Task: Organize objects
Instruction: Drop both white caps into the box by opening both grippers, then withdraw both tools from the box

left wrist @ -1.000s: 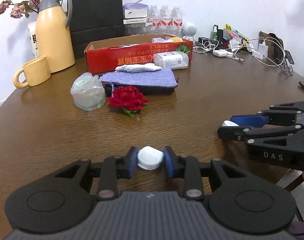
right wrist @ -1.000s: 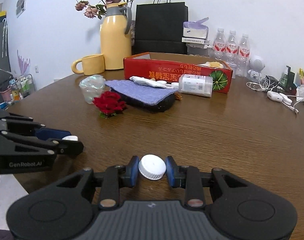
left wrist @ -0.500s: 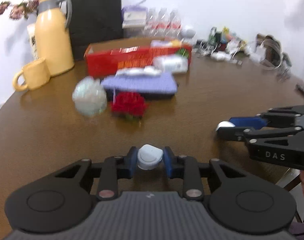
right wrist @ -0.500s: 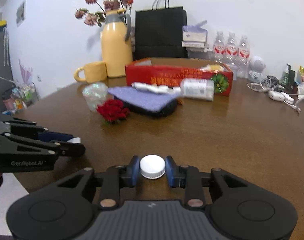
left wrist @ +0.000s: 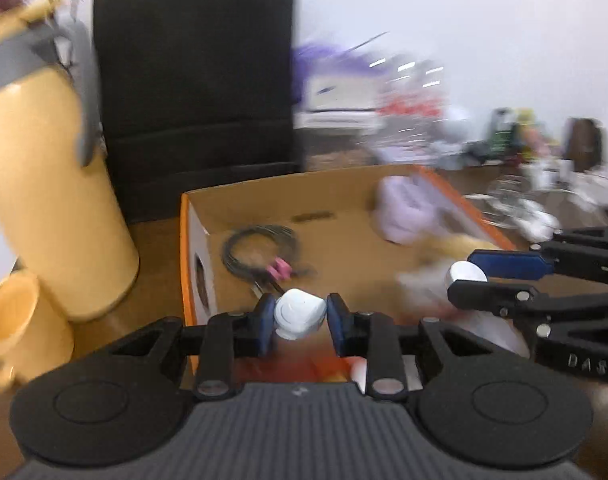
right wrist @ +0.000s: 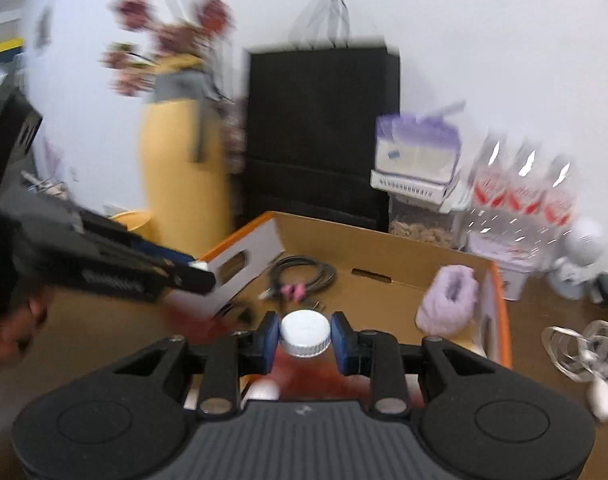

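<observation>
Left gripper pinching a small white case above the near edge of the cardboard box, right gripper pinching a white ridged cap over the same box, coiled black cable and lilac fluffy slipper lying inside, yellow jug left of the box

1. You can read "DAS" in pale raised letters on the black body of the right gripper, where it shows at the right edge of your left wrist view.
2. The side of the left gripper, seen in your right wrist view, carries a line of white lettering, but it is too smeared by blur to read.
3. The water bottles wear red labels; you cannot make out any words on them.
</observation>
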The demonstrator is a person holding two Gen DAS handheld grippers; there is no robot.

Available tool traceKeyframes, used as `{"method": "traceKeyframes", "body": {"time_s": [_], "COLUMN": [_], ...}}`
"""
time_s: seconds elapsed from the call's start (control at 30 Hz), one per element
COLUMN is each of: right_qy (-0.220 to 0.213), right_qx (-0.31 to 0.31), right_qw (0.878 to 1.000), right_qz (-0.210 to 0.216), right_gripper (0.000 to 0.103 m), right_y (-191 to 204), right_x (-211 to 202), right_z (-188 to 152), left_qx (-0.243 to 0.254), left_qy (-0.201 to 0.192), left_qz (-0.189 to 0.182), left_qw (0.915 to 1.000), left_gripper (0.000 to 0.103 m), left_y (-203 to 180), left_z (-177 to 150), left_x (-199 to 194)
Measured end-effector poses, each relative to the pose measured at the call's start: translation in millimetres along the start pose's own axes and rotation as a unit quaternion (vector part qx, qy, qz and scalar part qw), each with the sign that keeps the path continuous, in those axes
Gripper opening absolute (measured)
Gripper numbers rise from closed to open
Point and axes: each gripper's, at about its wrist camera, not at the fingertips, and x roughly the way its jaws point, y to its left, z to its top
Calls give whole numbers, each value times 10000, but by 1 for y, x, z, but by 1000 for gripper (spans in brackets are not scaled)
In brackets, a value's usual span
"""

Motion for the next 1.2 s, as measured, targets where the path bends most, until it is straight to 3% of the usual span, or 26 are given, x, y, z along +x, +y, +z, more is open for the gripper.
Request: {"method": "traceKeyframes", "body": {"time_s": [0.13,0.23,0.3,0.33,0.37,0.43,0.5,0.63,0.73,0.83,0.97,1.2], "right_qy": [645,1033,1238,1229,1286,1224,998,724,528,176,-158,-328], "right_qx": [709,897,994,1042,1145,1401,1470,1628,1425,1200,863,542], "right_qw": [9951,9883,9847,9843,9827,9810,9819,9829,9877,9926,9960,9945], "right_qz": [-259,-672,-711,-722,-684,-557,-657,-472,-369,-109,144,838], "right_gripper": [27,27,27,27,29,36,50,52,62,72,81,88], "right_y": [-44,-60,-64,-66,-68,-73,-75,-72,-57,-39,-18,20], "right_x": [104,167,194,200,204,200,186,135,83,19,-60,-189], "right_z": [50,58,55,51,49,47,50,60,63,53,17,-88], "left_qx": [-379,-325,-431,-357,-255,-221,-237,-305,-278,-106,89,143], "left_qy": [591,807,911,802,792,764,691,407,47,-232,-619,-1023], "left_qz": [271,760,814,900,862,751,718,832,900,777,629,295], "left_qw": [9972,9933,9916,9921,9928,9940,9947,9952,9955,9967,9961,9942], "left_gripper": [29,29,29,35,47,48,50,60,83,87,103,103], "left_y": [22,27,31,28,24,22,23,19,5,-13,-40,-72], "left_z": [50,60,56,54,51,51,54,59,47,24,-33,-153], "left_x": [93,140,154,154,153,148,135,90,28,-30,-115,-218]}}
